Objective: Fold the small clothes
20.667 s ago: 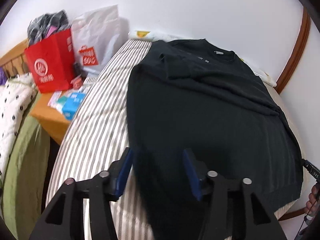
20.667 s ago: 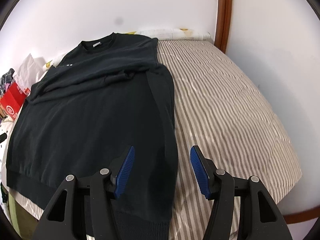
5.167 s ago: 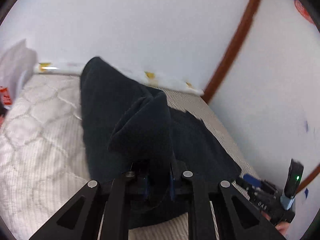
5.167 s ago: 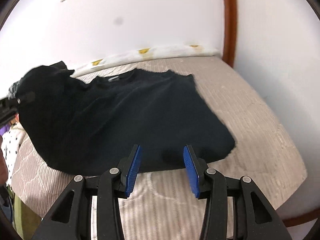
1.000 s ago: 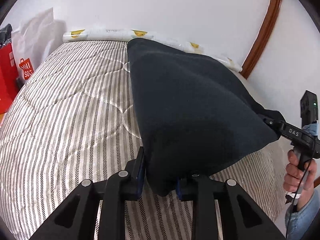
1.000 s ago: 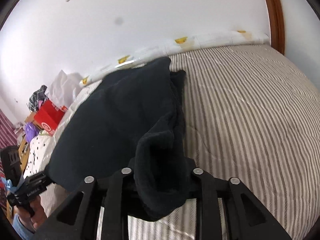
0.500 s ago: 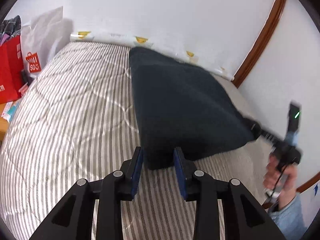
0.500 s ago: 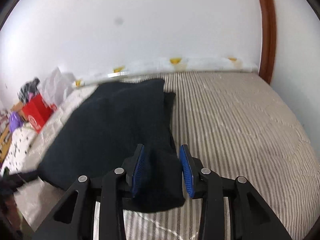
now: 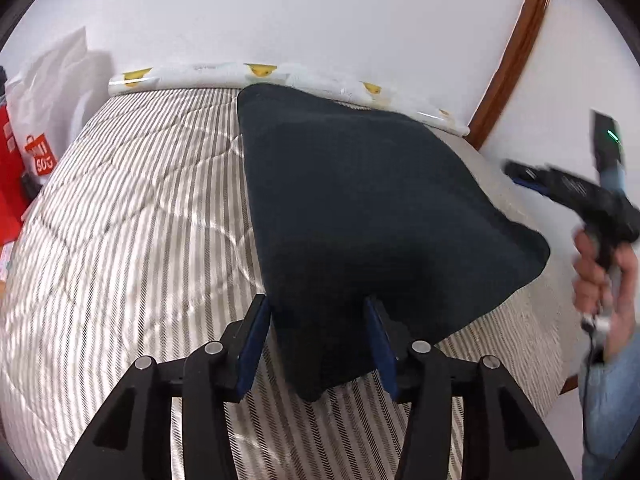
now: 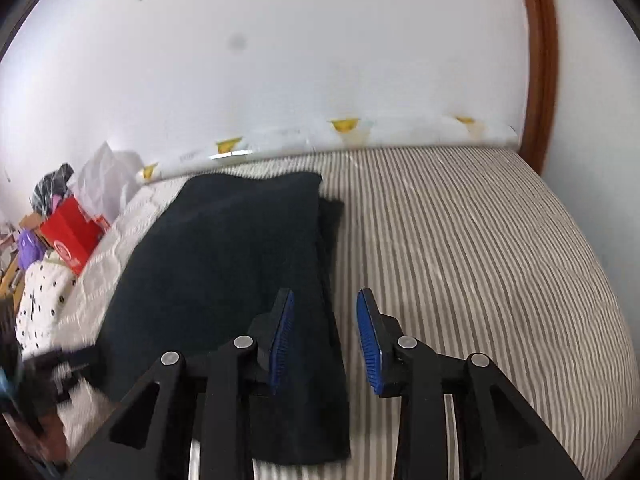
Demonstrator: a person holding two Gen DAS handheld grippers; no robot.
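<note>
A black sweater (image 9: 360,200) lies folded into a thick rectangle on the striped bed (image 9: 132,216). In the left wrist view my left gripper (image 9: 318,344) hovers at its near corner. Its jaws are opening; the corner lies between the blue pads without being pressed. In the right wrist view the sweater (image 10: 224,256) stretches away to the left. My right gripper (image 10: 325,340) is above the sweater's near right edge with its jaws opening, and the pads stand apart from the cloth. The right gripper (image 9: 520,174) also shows blurred at the right of the left wrist view, held in a hand (image 9: 600,264).
A rolled white sheet with yellow marks (image 9: 280,74) runs along the wall at the far bed edge. A red bag (image 9: 16,168) and a white plastic bag (image 9: 52,92) stand left of the bed, beside spotted bedding (image 10: 40,300). A wooden door frame (image 9: 516,52) rises at the right.
A second ago both grippers were shut on the raised sweater. It has since dropped flat onto the bed, both pairs of jaws have widened off it, and the right gripper has lifted away.
</note>
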